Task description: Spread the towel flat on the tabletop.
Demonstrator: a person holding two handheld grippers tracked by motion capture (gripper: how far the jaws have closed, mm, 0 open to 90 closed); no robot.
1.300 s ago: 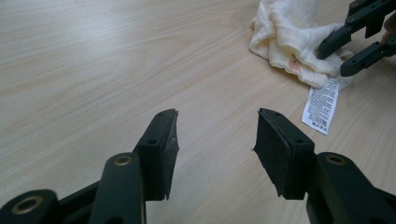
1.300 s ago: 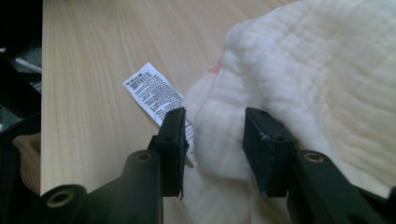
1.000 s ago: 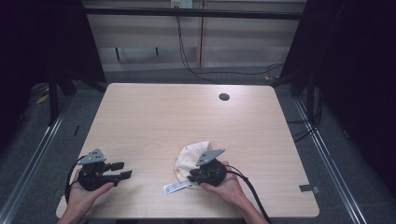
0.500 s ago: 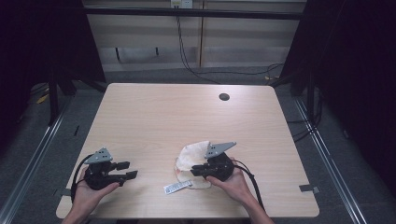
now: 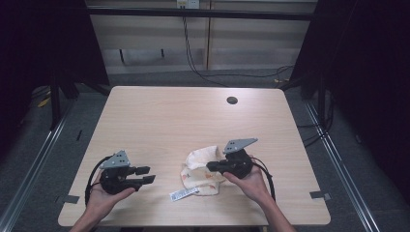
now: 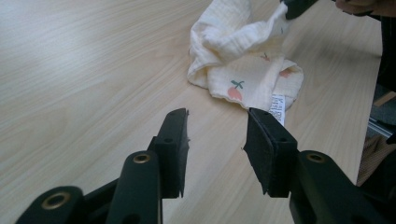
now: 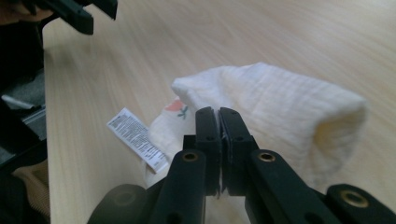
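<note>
A cream cloth [image 5: 199, 170] with a small fruit print lies crumpled on the wooden table [image 5: 174, 121], near the front edge. A white label [image 5: 183, 194] sticks out of its near side. My right gripper [image 5: 211, 166] is shut on a fold of the cloth [image 7: 280, 102] and holds that fold lifted; its jaws [image 7: 218, 112] are pressed together on the fabric. My left gripper [image 5: 147, 175] stands open to the left of the cloth with nothing in it. In the left gripper view its jaws [image 6: 217, 123] point at the cloth [image 6: 243, 56] and the label [image 6: 279, 105], a short way off.
A dark round hole [image 5: 232, 100] sits in the tabletop at the far right. Cables trail from both grippers over the near edge. Dark frames and a floor rail flank the table on both sides.
My right gripper has moved right and slightly away, drawing the held fold of cloth with it. My left gripper has shifted a little to the right, still open.
</note>
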